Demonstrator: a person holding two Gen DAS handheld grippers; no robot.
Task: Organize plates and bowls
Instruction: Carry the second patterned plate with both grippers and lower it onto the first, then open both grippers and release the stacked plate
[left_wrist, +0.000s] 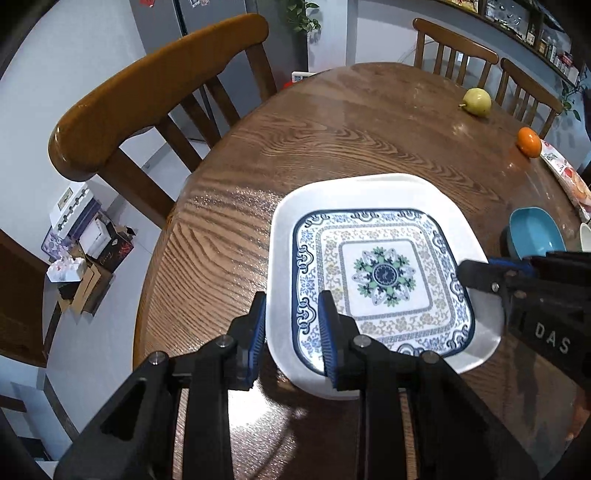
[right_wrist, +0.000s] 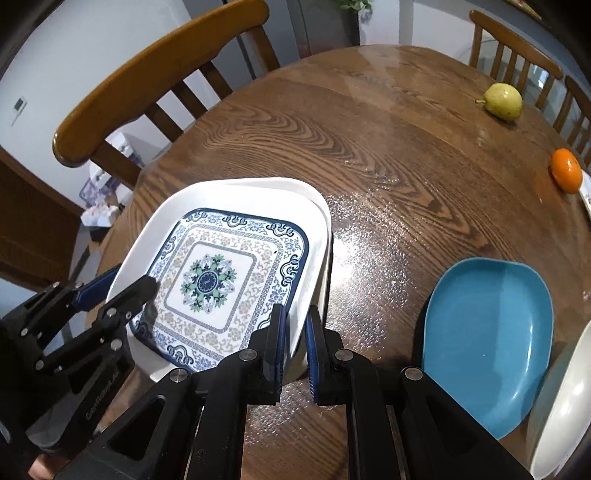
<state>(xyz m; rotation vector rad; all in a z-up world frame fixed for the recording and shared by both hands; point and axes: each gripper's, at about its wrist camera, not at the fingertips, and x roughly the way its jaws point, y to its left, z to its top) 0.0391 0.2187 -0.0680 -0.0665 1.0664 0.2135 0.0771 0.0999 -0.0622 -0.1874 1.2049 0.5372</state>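
A blue-and-white patterned square plate (left_wrist: 380, 273) (right_wrist: 218, 280) lies inside a white square dish (left_wrist: 354, 188) (right_wrist: 236, 195) at the table's near left. My left gripper (left_wrist: 292, 297) (right_wrist: 133, 277) is shut on the dish's left rim, one pad outside and one over the patterned plate's border. My right gripper (right_wrist: 294, 308) (left_wrist: 480, 266) is shut on the right rim. In the right wrist view a second white edge shows just under the dish's right side. I cannot tell whether the dish rests on the table.
A blue bowl (right_wrist: 487, 343) (left_wrist: 535, 232) and a white bowl (right_wrist: 565, 406) sit right of the dish. A pear (left_wrist: 476, 101) and an orange (left_wrist: 529, 142) lie at the far right of the wooden table (left_wrist: 332, 129). A chair (left_wrist: 147, 92) stands at the left edge.
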